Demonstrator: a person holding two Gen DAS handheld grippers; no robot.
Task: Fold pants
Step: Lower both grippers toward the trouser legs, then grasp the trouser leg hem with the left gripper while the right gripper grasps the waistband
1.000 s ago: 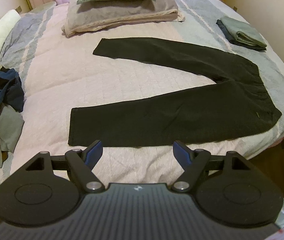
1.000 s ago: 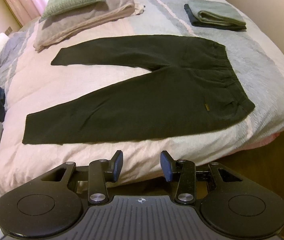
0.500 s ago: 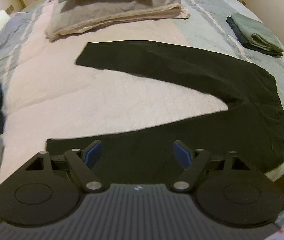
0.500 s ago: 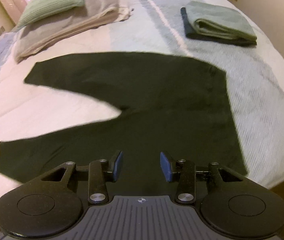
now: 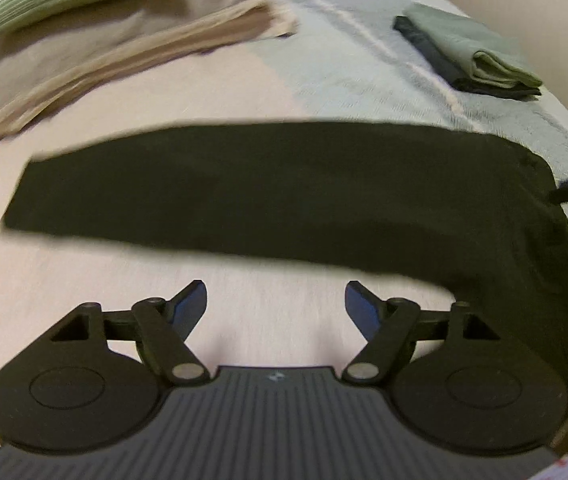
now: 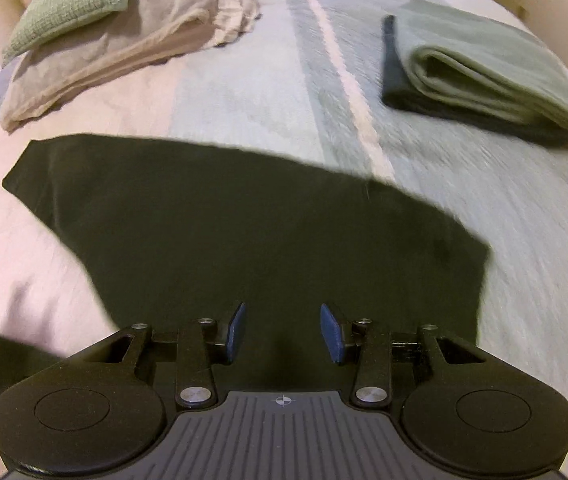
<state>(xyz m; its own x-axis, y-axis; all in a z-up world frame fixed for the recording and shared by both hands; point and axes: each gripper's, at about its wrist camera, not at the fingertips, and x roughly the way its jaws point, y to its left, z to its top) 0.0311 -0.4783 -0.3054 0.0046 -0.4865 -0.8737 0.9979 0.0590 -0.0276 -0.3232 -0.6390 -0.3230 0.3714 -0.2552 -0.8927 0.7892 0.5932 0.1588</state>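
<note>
Black pants (image 5: 284, 188) lie flat on the bed with the legs spread in a V and the waist to the right. My left gripper (image 5: 275, 292) hovers over the bare pink cover between the two legs, just short of the far leg. Its jaws are closing, still wide apart, with nothing between them. My right gripper (image 6: 282, 320) hangs over the seat of the pants (image 6: 243, 220) near the waist. Its blue pads (image 6: 330, 332) stand apart, with only flat cloth below them. The near leg is mostly hidden under the gripper bodies.
A folded stack of green and dark clothes (image 6: 484, 76) lies at the far right of the bed (image 6: 243, 92). Stacked pillows (image 6: 123, 32) sit at the far left. The blue-grey striped cover (image 5: 344, 64) drops off at the right edge.
Both grippers have swept forward and down over the bed. The left passed the near leg to the gap between the legs. The right came over the seat. The left jaws narrowed slightly.
</note>
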